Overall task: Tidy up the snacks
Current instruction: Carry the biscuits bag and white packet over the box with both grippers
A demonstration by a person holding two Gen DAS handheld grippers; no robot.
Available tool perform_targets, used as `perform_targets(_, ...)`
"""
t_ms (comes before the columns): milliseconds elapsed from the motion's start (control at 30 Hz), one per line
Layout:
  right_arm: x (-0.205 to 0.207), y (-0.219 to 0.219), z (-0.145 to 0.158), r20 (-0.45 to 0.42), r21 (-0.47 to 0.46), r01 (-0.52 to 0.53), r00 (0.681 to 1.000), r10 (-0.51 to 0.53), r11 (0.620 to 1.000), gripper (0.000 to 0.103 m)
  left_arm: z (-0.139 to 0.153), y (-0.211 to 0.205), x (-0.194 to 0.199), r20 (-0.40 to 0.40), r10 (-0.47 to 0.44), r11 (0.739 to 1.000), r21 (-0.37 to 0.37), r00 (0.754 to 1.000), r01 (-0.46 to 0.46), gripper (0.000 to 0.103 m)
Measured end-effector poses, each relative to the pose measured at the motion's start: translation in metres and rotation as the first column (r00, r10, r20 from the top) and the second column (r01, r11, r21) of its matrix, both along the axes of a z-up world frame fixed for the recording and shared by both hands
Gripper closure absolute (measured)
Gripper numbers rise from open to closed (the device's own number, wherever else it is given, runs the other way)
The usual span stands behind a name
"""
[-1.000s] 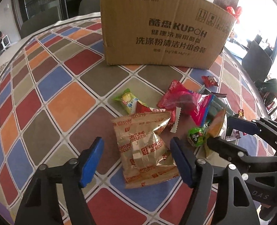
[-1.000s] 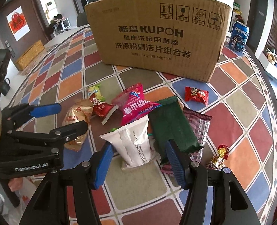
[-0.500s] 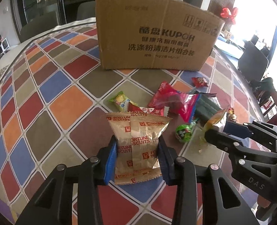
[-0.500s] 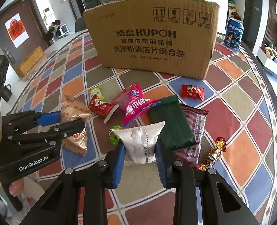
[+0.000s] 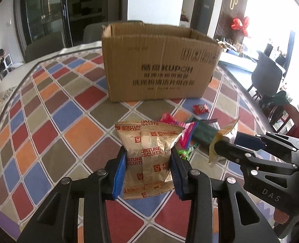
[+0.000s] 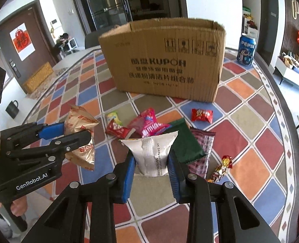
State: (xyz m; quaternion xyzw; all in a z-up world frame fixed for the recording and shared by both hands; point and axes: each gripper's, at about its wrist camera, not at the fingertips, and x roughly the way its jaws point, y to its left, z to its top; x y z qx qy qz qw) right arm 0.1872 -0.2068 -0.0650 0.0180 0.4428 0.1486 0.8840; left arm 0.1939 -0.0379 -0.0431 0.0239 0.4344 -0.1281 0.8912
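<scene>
Left gripper (image 5: 148, 167) clamped gold "FORTUNE BISCUITS" pack (image 5: 149, 158); right gripper (image 6: 151, 171) clamped silver pack (image 6: 152, 154), both above table (image 6: 250, 111). Behind: "KUPOH" box (image 6: 165, 60), "PEPSI" can (image 6: 247, 49).

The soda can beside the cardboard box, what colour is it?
Blue, with white Pepsi lettering: the soda can shows best in the right wrist view.

Daylight floods your scene from the right, where the window (image 5: 281, 30) blows out to pure white in the left wrist view. Both fisheye pictures bend straight lines and darken to black at the corners, while the lettering on the cardboard box (image 6: 165, 68) smears with motion blur. Soft shadows lie on the checked surface (image 6: 260, 141), which stays evenly bright.
</scene>
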Motion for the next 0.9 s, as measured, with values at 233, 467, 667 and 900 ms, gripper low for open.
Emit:
perform_targets(233,-0.001,-0.002,0.024,0.068,0.016,0.007,0.998,-0.008,1.000,0.071,0.023,-0.001,0.000,0.073,0.002,1.000,0.002,0.997,-0.002,0.063)
perform_targets(467,0.006,-0.004,0.048,0.135,0.031,0.013,0.991,-0.017,0.999,0.071,0.052,-0.001,0.008,0.152,0.010,1.000,-0.004,0.988,-0.010,0.063)
perform_targets(667,0.016,-0.005,0.070,0.196,0.036,0.016,0.980,-0.023,0.999,0.071,0.074,-0.002,0.021,0.210,0.011,1.000,-0.007,0.978,-0.009,0.063)
perform_targets(900,0.035,-0.006,0.092,0.246,0.040,0.024,0.969,-0.034,0.999,0.071,0.099,-0.002,0.040,0.277,0.024,1.000,-0.009,0.961,-0.022,0.063)
